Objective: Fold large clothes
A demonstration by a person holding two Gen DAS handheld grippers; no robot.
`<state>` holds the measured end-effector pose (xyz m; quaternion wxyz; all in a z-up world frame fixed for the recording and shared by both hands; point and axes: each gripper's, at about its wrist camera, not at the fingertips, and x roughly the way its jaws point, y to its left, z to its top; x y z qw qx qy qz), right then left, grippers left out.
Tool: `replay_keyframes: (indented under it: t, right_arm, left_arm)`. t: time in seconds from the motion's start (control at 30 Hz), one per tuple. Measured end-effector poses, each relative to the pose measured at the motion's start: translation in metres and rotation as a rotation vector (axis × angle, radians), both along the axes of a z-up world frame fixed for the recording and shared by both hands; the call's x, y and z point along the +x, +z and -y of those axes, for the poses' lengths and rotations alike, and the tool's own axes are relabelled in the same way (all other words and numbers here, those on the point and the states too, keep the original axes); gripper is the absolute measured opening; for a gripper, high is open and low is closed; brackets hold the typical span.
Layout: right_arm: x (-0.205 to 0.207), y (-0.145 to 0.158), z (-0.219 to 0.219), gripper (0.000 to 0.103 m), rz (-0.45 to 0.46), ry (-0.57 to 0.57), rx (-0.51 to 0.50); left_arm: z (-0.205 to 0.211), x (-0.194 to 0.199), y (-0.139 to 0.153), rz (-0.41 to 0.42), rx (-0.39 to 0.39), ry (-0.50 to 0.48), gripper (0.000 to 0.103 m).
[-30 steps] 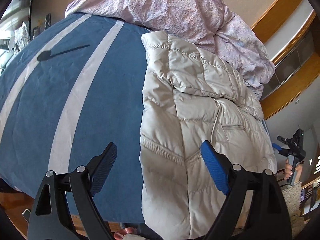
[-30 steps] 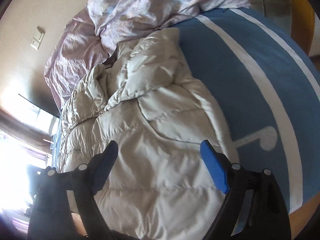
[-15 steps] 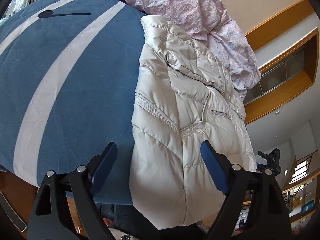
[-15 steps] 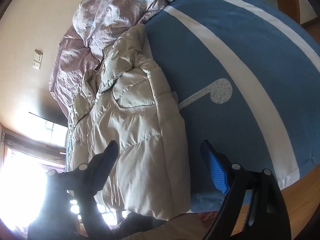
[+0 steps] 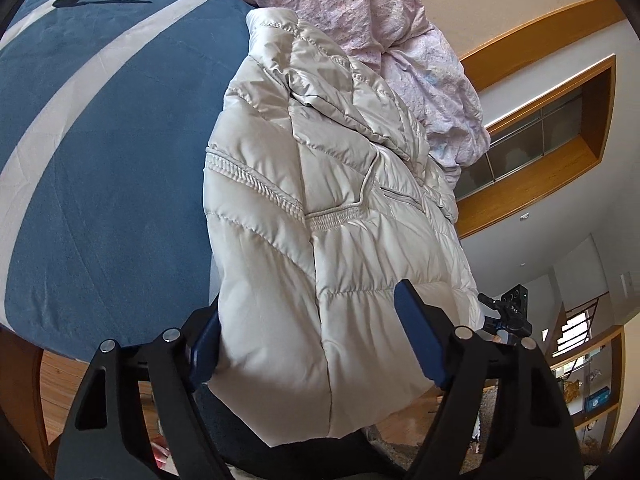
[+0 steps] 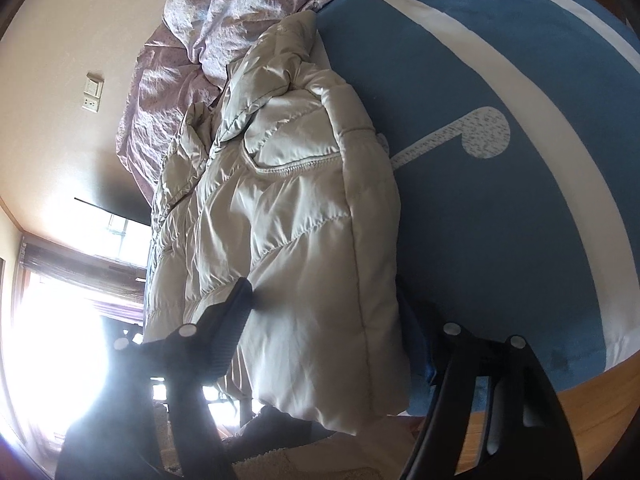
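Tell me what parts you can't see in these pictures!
- Left wrist view: the left gripper's left finger sits behind the puffer jacket's hem.
- Right wrist view: the right gripper's right finger is hidden behind the jacket's edge.
- Right wrist view: the window is washed out by glare.
- Both views: the pink duvet is cut off by the top edge.

The jacket fills the span between both tools' fingers, its hem hanging over the bed edge. Beside it, the striped blue bed surface lies bare and wide. A rumpled quilt piles against the wall at the far end, touching the jacket's collar and blocking that side.
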<state>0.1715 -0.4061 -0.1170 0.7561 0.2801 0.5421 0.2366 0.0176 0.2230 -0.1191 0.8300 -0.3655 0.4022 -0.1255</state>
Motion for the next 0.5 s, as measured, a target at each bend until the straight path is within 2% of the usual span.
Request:
replay_keyframes:
  t: [0.1,0.27,0.43,0.5]
  right_arm:
    - [-0.002,0.001,0.005,0.066,0.017,-0.052,-0.022]
    - [-0.007,0.001,-0.007,0.067,0.024,0.024,-0.035]
    - [-0.01,-0.003,-0.007,0.067,0.013,0.059,0.012]
    - [-0.013,-0.005,-0.008,0.063,0.006,0.073,0.033]
  left_arm:
    - [-0.002,-0.005,-0.001,-0.003,-0.026,0.015,0.076]
    - [0.007,-0.015,-0.002,0.0,-0.031,-0.012,0.076]
    - [0.015,-0.023,-0.004,-0.002,-0.046,-0.025,0.075]
    - [0.018,-0.024,-0.004,-0.007,-0.037,-0.02,0.071]
